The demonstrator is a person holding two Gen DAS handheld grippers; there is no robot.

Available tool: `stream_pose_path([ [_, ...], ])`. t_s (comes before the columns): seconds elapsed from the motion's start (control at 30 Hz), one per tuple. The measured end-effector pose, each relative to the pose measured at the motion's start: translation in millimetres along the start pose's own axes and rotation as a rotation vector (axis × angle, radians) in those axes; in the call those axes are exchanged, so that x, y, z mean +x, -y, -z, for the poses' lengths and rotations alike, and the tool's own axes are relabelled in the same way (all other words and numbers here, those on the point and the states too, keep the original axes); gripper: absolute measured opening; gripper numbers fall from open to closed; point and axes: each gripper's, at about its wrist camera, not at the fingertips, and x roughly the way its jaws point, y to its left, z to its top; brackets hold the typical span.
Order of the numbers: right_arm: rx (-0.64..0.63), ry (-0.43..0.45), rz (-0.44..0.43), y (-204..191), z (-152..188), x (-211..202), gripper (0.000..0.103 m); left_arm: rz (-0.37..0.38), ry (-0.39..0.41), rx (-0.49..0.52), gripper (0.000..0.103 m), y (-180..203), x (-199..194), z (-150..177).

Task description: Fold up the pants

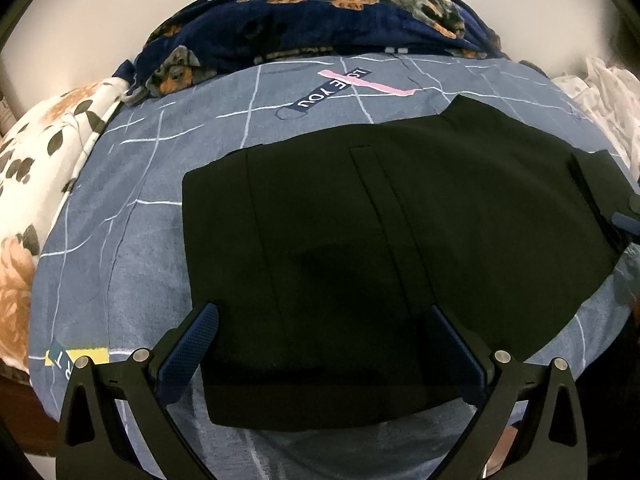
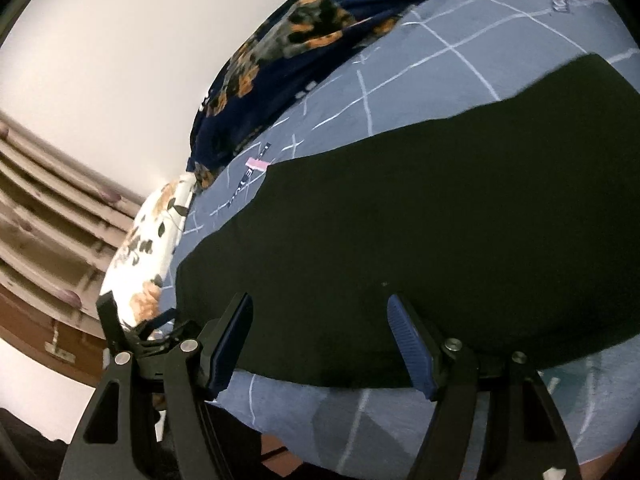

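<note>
Left gripper [image 1: 318, 344]: jaws wide apart, blue ribbed pads facing each other, nothing clamped; it hangs over the near end of the pants by the near edge of the bed.
Right gripper [image 2: 320, 344]: jaws apart, nothing between the pads; it hangs tilted over the near edge of the pants, and its view is slightly blurred.
Pants [image 1: 380, 240]: black, lying flat on the bed in a broad folded slab, seam lines running near to far; the near edge sits just inside the near edge of the bed, the far edge steps up toward the right.
Bedsheet [image 1: 120, 220]: blue-grey with thin white grid lines; a bare strip shows between the pants and the near edge, a wider bare band lies left of the pants and another beyond them.
Printed labels [image 1: 334, 88]: dark strip reading "LOVE YOU" crossed by a pink bar on the far part of the sheet; a yellow patch shows at the near left corner.
Flowered pillow [image 1: 40, 168]: white with orange blooms and dark leaves, along the left edge of the bed.
Dog-print blanket [image 1: 320, 12]: navy, heaped along the far edge, apart from the pants.
White cloth [image 1: 600, 92]: crumpled at the far right edge.
Wall [image 2: 120, 60]: plain and pale behind the bed.
</note>
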Motion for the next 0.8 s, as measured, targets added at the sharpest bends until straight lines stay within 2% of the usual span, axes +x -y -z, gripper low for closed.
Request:
stream_pose_path([
  [0.13, -0.021, -0.01, 0.002, -13, 6, 16, 0.069, -0.005, 0.002, 0.0, 0.102, 0, 0, 0],
  [0.3, -0.083, -0.021, 0.056, -30, 17, 37, 0.069, 0.0, 0.011, -0.014, 0.102, -5, 0, -1],
  [0.57, -0.162, 0.024, 0.076, -44, 29, 46, 0.095, 0.032, 0.035, -0.036, 0.102, -14, 1, 0],
  [0.63, -0.179, 0.026, 0.071, -46, 31, 47, 0.099, 0.063, 0.047, -0.042, 0.102, -18, -1, 0],
  [0.8, -0.208, 0.038, 0.072, -49, 35, 49, 0.102, 0.237, 0.041, -0.081, 0.1, -40, -1, -3],
])
